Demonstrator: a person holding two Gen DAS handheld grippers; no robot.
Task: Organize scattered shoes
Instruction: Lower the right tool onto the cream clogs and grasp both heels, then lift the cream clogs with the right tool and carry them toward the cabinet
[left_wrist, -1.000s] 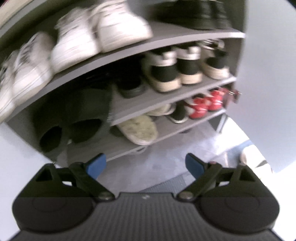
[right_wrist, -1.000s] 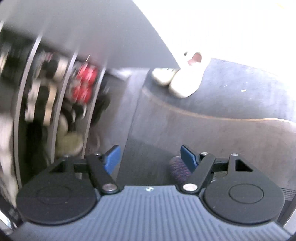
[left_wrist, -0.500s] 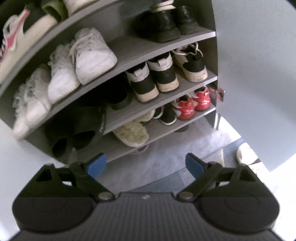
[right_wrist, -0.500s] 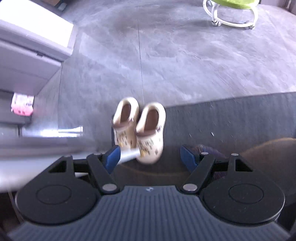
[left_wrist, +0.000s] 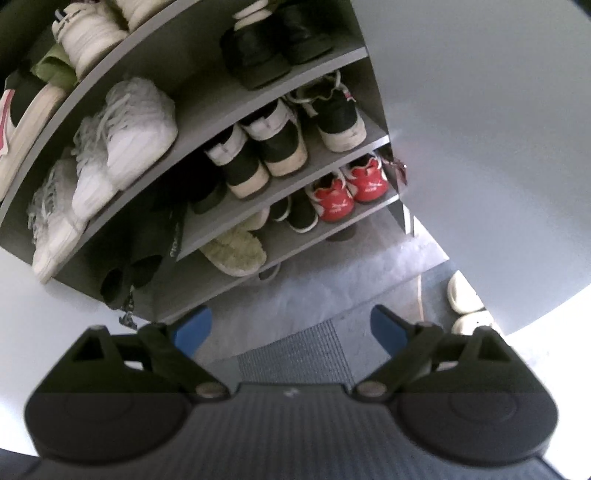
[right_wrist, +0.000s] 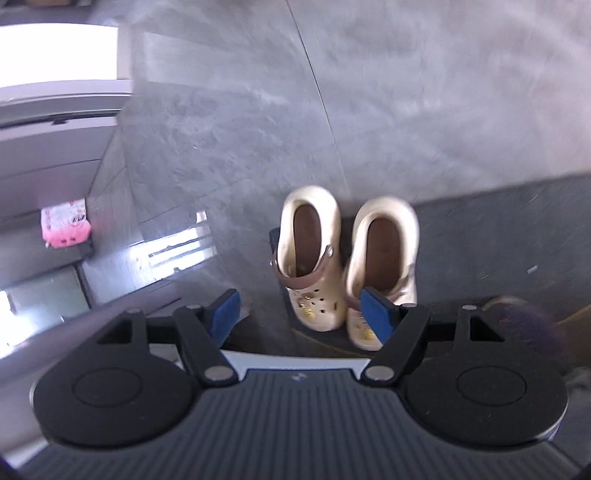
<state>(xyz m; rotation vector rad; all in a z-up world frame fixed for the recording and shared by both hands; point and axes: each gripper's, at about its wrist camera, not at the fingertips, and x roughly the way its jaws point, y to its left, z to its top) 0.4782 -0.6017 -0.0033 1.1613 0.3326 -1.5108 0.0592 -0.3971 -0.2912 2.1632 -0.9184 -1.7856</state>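
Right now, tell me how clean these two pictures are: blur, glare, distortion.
Left wrist view: fisheye bends the shoe rack shelves into arcs; the white shoes are smeared; lower right corner blown out. Right wrist view: floor streaked with motion blur, cream clogs fairly sharp, window glare upper left.

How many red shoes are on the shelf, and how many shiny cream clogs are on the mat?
Red sneakers with white trim, on the grey shelf: 2
Cream plastic clogs with brown straps, on the dark mat: 2
Total: 4
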